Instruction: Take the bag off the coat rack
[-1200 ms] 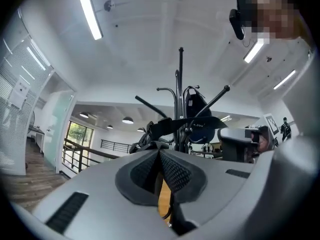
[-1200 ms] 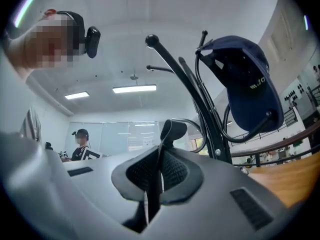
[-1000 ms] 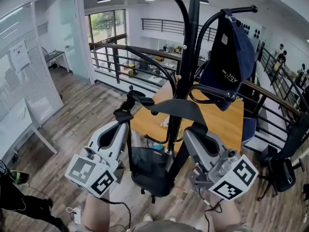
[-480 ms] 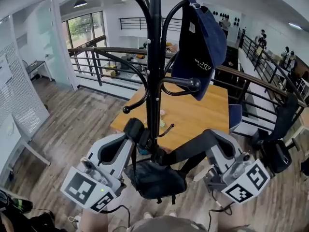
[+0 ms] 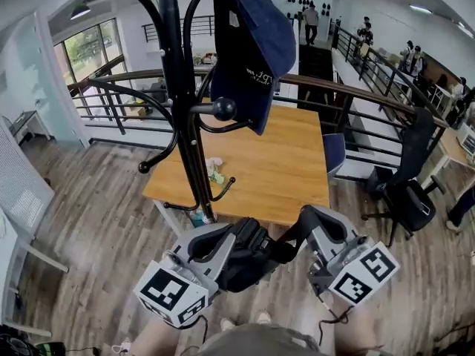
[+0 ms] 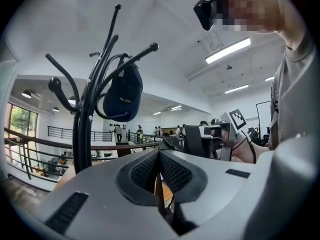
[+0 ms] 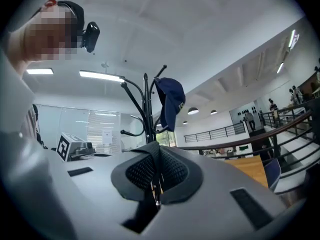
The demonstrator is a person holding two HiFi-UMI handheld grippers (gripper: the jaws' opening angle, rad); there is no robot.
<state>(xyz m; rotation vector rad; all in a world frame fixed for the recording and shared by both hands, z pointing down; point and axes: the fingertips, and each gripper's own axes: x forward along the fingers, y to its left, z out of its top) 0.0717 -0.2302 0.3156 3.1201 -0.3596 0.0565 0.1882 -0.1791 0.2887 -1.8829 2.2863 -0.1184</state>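
Note:
The black bag (image 5: pixel 246 256) hangs clear of the black coat rack (image 5: pixel 185 124), low in the head view between my two grippers. My left gripper (image 5: pixel 249 236) is shut on the bag's strap right at the bag. My right gripper (image 5: pixel 303 217) is shut on the wide black strap (image 5: pixel 289 237) that runs back to the bag. In the left gripper view the pads (image 6: pixel 170 171) pinch a thin strap edge (image 6: pixel 158 184); the rack (image 6: pixel 82 129) stands to the left. The right gripper view shows its pads (image 7: pixel 172 171) closed on strap fabric (image 7: pixel 156 184).
A navy cap (image 5: pixel 249 50) still hangs on an upper arm of the rack. Behind the rack stands a wooden table (image 5: pixel 282 169), then a dark railing (image 5: pixel 349 117). An office chair (image 5: pixel 408 184) sits at the right. People stand far back (image 5: pixel 310 13).
The bag has come off the rack and moved down and toward me, held between both grippers. The rack and cap have shifted left and up in the head view.

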